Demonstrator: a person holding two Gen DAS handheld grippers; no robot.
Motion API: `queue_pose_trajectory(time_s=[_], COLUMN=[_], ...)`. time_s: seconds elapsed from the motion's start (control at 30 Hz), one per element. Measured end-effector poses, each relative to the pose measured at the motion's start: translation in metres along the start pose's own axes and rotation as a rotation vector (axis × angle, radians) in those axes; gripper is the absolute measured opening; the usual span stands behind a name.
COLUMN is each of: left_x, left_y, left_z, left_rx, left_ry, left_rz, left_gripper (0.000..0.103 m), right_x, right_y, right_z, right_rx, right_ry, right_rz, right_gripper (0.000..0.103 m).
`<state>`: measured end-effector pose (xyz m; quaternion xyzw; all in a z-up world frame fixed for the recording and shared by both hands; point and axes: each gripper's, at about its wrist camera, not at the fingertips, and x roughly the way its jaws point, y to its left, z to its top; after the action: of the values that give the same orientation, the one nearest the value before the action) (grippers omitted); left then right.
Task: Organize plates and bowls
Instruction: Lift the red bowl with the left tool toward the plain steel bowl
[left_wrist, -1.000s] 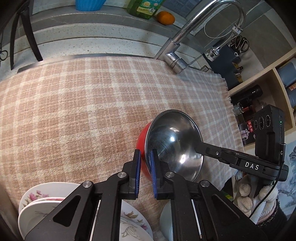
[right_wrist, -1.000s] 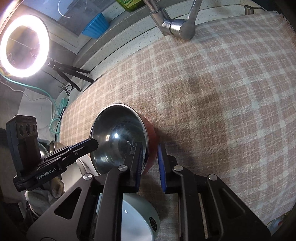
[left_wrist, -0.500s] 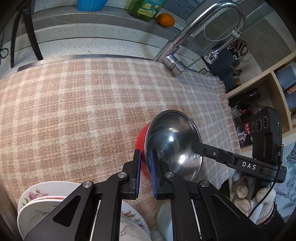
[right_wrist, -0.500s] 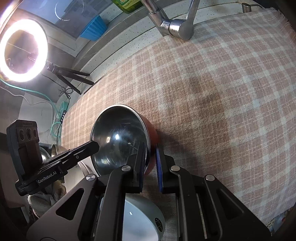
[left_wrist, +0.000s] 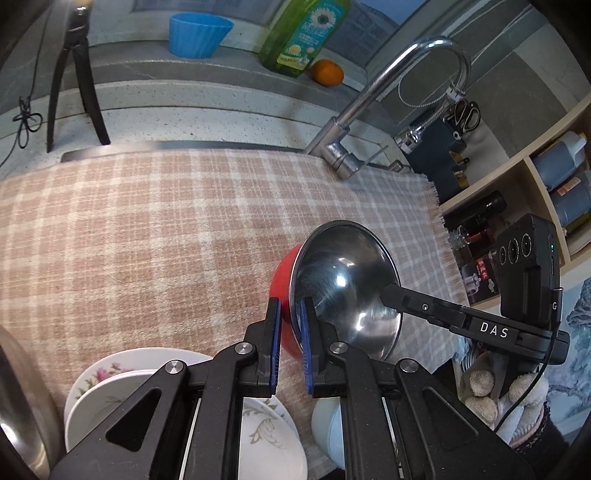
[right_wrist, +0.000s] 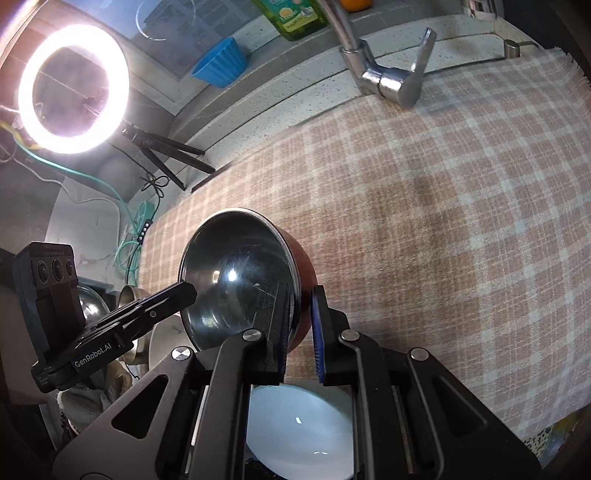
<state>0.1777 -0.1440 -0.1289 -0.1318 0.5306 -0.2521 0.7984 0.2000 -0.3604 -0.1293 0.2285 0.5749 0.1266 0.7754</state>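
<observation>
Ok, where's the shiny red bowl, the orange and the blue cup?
red bowl (left_wrist: 347, 288), left wrist view, shiny inside.
orange (left_wrist: 328, 72), left wrist view, its middle.
blue cup (left_wrist: 199, 35), left wrist view, front wall.

Floral plates (left_wrist: 110, 384) and pale bowl (right_wrist: 299, 424) partly behind tool frames.

We are seeing a checked cloth (left_wrist: 147, 236) covering the bench, a steel faucet (left_wrist: 373, 107) behind it, and a green soap bottle (left_wrist: 303, 33), an orange (left_wrist: 328, 72) and a blue cup (left_wrist: 199, 35) standing on the ledge.
</observation>
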Motion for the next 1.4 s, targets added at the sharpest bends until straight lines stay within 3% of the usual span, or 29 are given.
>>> queue_pose_trajectory(time_s=[0.77,1.4], left_x=[-0.105,-0.181], left_y=[0.058,0.136], left_z=[-0.035,-0.081], left_rx=[-0.109,-0.274], left_ry=[-0.166,-0.282], left_rz=[0.034,0.127], left_gripper=[0.009,0.009], right_x=[0.007,0.068], right_y=[0.122,0.237], right_z=[-0.016,-0.042], right_rx=[-0.178,-0.359], right_ry=[0.01,0.097], right_rz=[0.089,0.138], right_gripper=[0.011,0.011])
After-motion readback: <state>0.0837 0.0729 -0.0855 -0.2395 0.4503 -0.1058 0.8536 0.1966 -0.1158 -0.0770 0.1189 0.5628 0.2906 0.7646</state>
